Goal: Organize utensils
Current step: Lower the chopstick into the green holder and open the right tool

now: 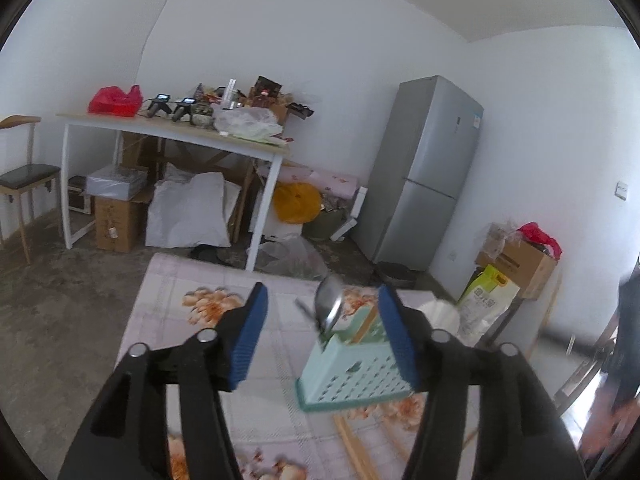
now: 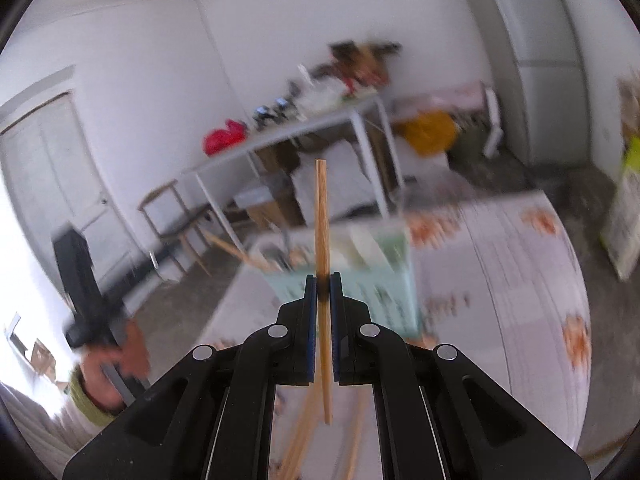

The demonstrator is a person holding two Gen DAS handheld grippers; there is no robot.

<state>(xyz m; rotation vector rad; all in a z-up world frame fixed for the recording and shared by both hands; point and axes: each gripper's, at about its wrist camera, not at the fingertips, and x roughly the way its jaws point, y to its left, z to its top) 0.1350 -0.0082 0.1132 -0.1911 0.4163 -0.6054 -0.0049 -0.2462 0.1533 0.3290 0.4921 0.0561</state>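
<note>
A mint-green perforated utensil holder (image 1: 352, 376) stands on a floral tablecloth (image 1: 176, 280), with a metal spoon (image 1: 329, 306) and other utensils in it. My left gripper (image 1: 322, 340) is open and empty, its blue pads either side of the holder's near-left edge, above the cloth. My right gripper (image 2: 323, 284) is shut on a wooden chopstick (image 2: 322, 232), held upright just in front of the blurred holder (image 2: 360, 292). Several loose chopsticks (image 2: 304, 436) lie on the cloth below it; some also show in the left wrist view (image 1: 354, 446).
A white table (image 1: 168, 130) piled with clutter stands behind, boxes and bags under it. A grey fridge (image 1: 424, 172) stands at the back right, a cardboard box (image 1: 520, 264) and a bag beside it. A chair (image 1: 24, 176) stands at left. The person's hand (image 2: 108, 364) holds the left gripper.
</note>
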